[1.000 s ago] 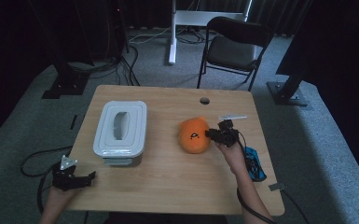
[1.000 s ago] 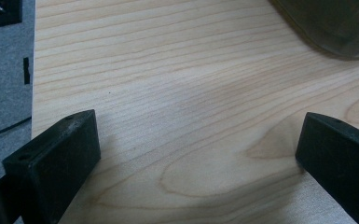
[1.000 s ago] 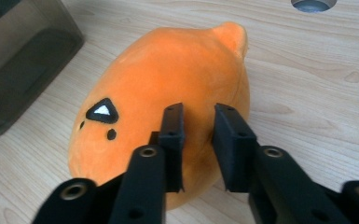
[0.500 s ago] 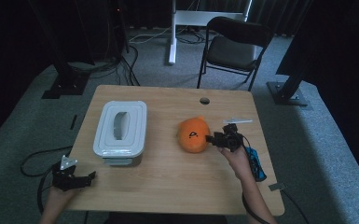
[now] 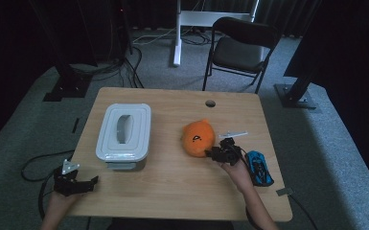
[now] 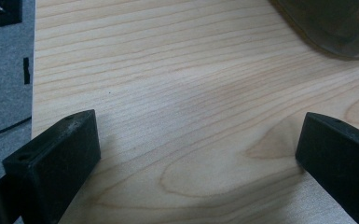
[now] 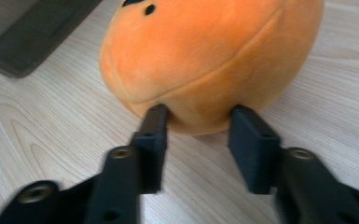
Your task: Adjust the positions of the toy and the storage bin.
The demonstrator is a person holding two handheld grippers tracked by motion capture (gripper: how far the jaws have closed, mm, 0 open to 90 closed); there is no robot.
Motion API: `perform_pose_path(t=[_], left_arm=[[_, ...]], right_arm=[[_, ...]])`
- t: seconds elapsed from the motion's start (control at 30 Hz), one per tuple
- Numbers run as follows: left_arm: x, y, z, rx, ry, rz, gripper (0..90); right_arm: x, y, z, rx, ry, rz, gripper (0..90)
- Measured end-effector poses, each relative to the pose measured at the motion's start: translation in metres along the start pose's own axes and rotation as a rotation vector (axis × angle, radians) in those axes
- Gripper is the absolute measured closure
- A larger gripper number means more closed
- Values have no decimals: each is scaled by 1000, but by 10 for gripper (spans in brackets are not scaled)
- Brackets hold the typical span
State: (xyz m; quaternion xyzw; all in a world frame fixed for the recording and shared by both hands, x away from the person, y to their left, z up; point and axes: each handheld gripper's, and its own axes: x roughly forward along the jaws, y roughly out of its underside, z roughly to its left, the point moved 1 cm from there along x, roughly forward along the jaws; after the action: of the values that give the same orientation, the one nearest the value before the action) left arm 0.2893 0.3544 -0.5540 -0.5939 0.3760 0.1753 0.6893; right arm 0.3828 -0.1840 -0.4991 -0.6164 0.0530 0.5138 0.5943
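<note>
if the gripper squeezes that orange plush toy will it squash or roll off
The orange plush toy looks soft and fuzzy with stitched seams, so it would probably dent under the right gripper fingers rather than resist. Its rounded body could roll or scoot on the smooth wooden table if nudged. It likely weighs little for its bulk.

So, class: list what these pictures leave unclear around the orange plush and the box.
- Orange plush toy: top cut off by the right gripper view's upper edge.
- Right tool: whether its tips pinch the plush; motion blur there.
- White lidded box: contents hidden by its lid, high view.
- Blue object: too small, partly behind the right hand.
</note>
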Motion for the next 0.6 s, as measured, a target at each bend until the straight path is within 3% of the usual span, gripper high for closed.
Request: perform_pose_path(t=[0.07, 0.2, 0.4, 0.6], left_arm=[[0, 0, 0, 0, 0, 0, 1], [0, 0, 0, 0, 0, 0, 1], [0, 0, 0, 0, 0, 0, 1], [0, 0, 0, 0, 0, 0, 1]], right_arm=[[0, 0, 3, -23, 26, -5, 718], [1, 0, 7, -30, 33, 3, 859], [6, -1, 17, -64, -20, 31, 876], [16, -6, 30, -95, -64, 41, 791]])
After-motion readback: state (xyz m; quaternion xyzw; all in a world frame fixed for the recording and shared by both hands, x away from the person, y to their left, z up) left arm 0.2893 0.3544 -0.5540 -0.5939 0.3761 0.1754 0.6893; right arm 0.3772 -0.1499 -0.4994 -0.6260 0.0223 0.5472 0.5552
